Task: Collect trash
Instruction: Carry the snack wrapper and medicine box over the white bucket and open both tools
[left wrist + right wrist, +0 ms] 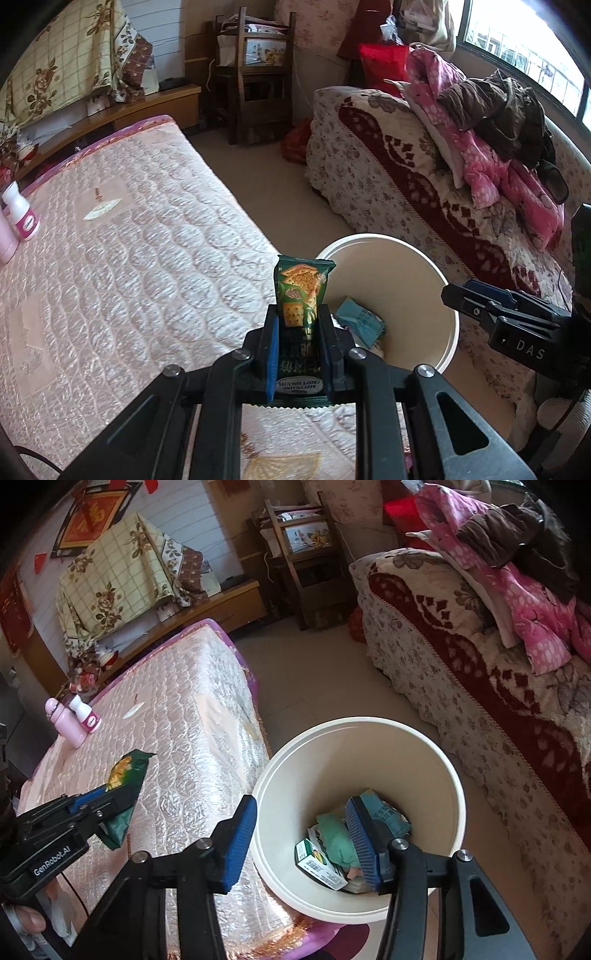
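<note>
In the left wrist view, the left tongs [299, 332] are pinching the green biscuit wrapper [301, 291] at its lower half, holding it upright above the mattress [140, 240] beside the white bin [436, 280]. In the right wrist view, the right tongs [303, 843] are standing spread over the bin's rim, gripping nothing. The wrapper appears light, thin and crinkly; a mid-body pinch is suiting it.

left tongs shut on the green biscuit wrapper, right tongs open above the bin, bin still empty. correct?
Not quite: the bin is not empty. The right wrist view shows trash already at its bottom: crumpled teal paper and a small green and white carton. The rest holds: the left tongs are shut on the green biscuit wrapper, and the right tongs are open above the bin.
</note>
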`<state>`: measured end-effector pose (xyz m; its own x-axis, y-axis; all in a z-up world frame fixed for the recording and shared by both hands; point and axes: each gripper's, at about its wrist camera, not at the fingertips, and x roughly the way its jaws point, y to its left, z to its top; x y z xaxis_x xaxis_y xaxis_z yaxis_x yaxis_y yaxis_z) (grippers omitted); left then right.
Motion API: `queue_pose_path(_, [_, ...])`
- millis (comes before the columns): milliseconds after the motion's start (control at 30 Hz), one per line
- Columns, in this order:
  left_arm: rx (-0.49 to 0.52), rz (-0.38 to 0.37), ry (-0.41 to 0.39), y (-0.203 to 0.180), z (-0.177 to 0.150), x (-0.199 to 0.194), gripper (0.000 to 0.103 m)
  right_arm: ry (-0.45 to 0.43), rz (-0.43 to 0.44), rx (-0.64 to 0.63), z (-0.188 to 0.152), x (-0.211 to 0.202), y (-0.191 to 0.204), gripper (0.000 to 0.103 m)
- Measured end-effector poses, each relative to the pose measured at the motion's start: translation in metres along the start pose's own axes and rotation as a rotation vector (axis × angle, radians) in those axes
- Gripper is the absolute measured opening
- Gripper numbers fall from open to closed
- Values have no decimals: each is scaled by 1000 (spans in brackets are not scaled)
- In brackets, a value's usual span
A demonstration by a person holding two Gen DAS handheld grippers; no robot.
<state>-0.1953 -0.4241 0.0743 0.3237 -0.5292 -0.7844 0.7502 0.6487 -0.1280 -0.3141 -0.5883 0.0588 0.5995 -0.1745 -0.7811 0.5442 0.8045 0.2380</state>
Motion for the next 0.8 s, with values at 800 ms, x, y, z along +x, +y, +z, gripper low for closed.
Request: queue_pose_path(800, [-3, -163, 10, -34, 9, 18, 29, -29, -56, 34, -8, -20, -30, 59])
